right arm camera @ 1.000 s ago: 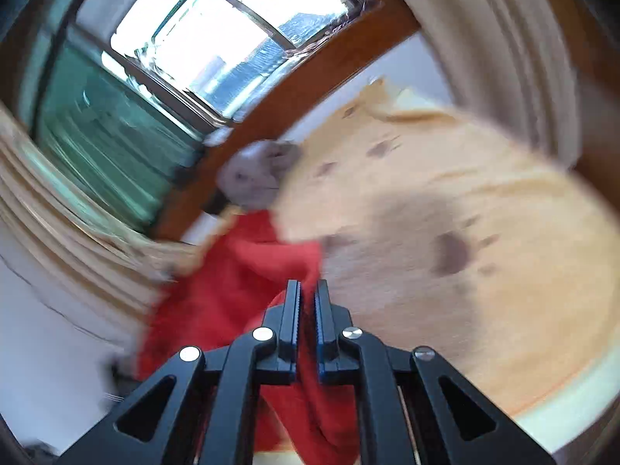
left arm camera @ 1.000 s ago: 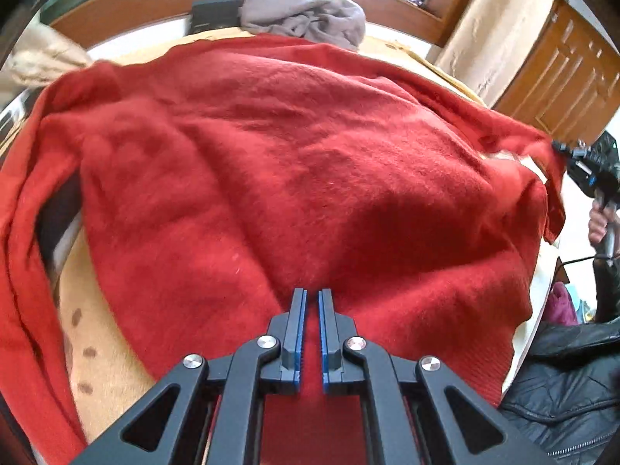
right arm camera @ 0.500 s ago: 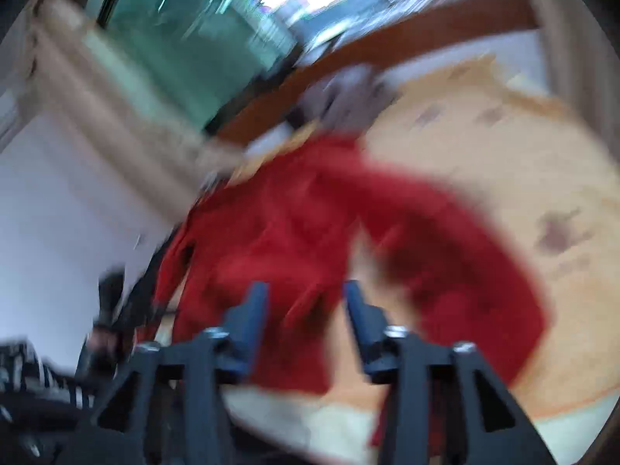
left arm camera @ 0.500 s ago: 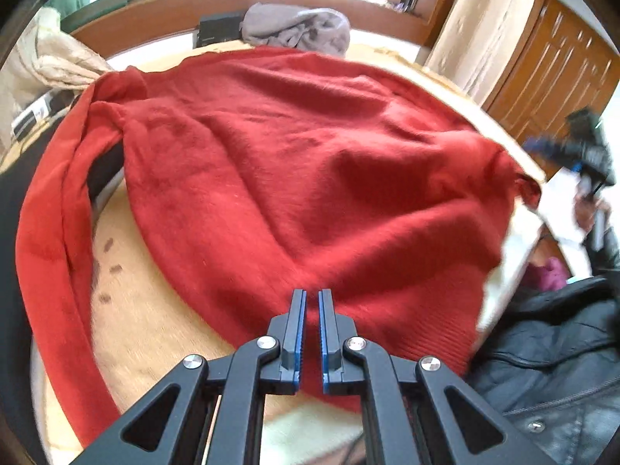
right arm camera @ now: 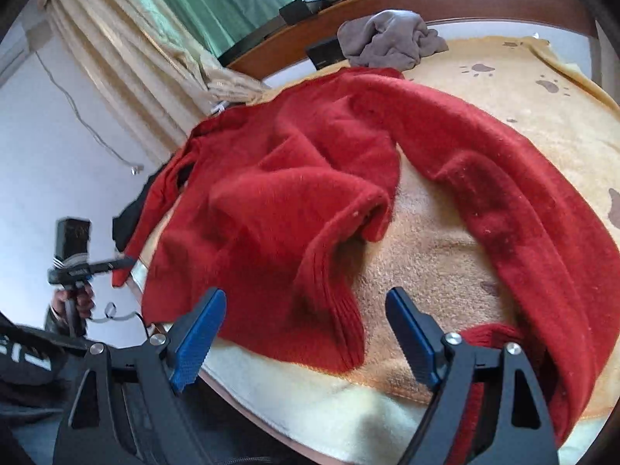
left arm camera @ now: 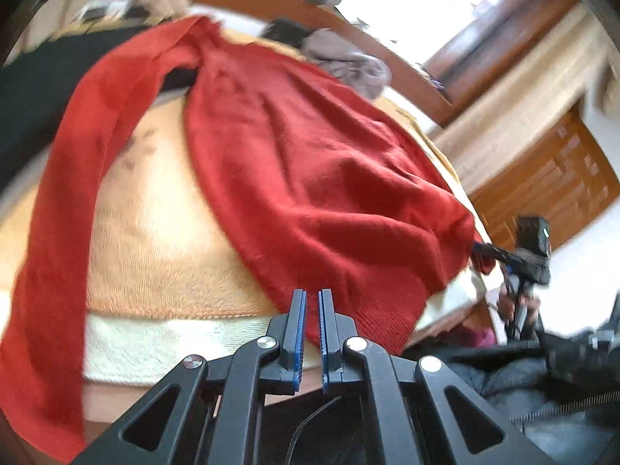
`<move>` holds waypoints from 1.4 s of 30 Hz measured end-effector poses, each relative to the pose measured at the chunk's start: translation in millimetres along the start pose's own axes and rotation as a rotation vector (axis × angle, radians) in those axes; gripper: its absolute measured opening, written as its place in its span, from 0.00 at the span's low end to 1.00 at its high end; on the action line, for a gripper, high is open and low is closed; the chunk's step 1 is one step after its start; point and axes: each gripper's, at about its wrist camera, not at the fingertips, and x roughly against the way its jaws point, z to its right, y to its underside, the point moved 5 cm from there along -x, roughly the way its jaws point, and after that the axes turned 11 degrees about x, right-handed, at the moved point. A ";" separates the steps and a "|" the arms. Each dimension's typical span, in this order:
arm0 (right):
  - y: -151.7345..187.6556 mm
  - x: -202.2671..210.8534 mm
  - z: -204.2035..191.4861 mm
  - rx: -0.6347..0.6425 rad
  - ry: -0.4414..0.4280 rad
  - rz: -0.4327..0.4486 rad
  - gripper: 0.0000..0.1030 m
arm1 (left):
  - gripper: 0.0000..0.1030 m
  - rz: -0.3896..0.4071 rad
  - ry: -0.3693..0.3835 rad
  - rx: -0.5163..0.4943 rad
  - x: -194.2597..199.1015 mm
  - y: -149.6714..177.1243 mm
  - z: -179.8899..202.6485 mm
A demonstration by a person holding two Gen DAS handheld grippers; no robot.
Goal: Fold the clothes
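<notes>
A red sweater (left arm camera: 310, 178) lies spread on a tan blanket, one sleeve trailing off the near edge at left. My left gripper (left arm camera: 312, 302) is shut at the sweater's bottom hem; no cloth shows between its pads. In the right wrist view the sweater (right arm camera: 271, 193) lies rumpled with its hem folded up and a long sleeve (right arm camera: 523, 201) curving to the right. My right gripper (right arm camera: 306, 306) is open wide and empty, just short of the hem. The right gripper also shows in the left wrist view (left arm camera: 484, 252), touching the sweater's far corner.
The tan paw-print blanket (right arm camera: 542, 89) covers the bed, with a cream edge (right arm camera: 310, 387) toward me. A grey garment (right arm camera: 391, 38) lies bunched at the wooden headboard. A black garment (left arm camera: 35, 89) lies at the left. Curtains (right arm camera: 135, 58) and a window stand behind.
My right gripper let go of the sweater, opened wide and drew back to the bed's near edge. My left gripper pulled back with the hem toward the edge and tilted.
</notes>
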 end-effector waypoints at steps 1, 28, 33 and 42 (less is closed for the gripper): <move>-0.1 0.0 0.8 -0.006 0.000 0.006 0.85 | 0.06 0.001 -0.013 0.036 -3.4 -1.8 -4.9; 2.6 -9.6 3.4 -0.048 -0.096 0.013 0.89 | 0.74 -0.115 0.221 0.434 -27.6 -16.3 -9.2; 1.0 -10.0 5.1 -0.053 -0.112 0.025 0.89 | 0.74 -0.151 0.214 0.425 -37.8 -13.1 1.3; 3.9 -27.0 0.3 -0.040 -0.136 -0.038 0.12 | 0.08 -0.080 0.145 0.406 -35.8 -11.6 4.8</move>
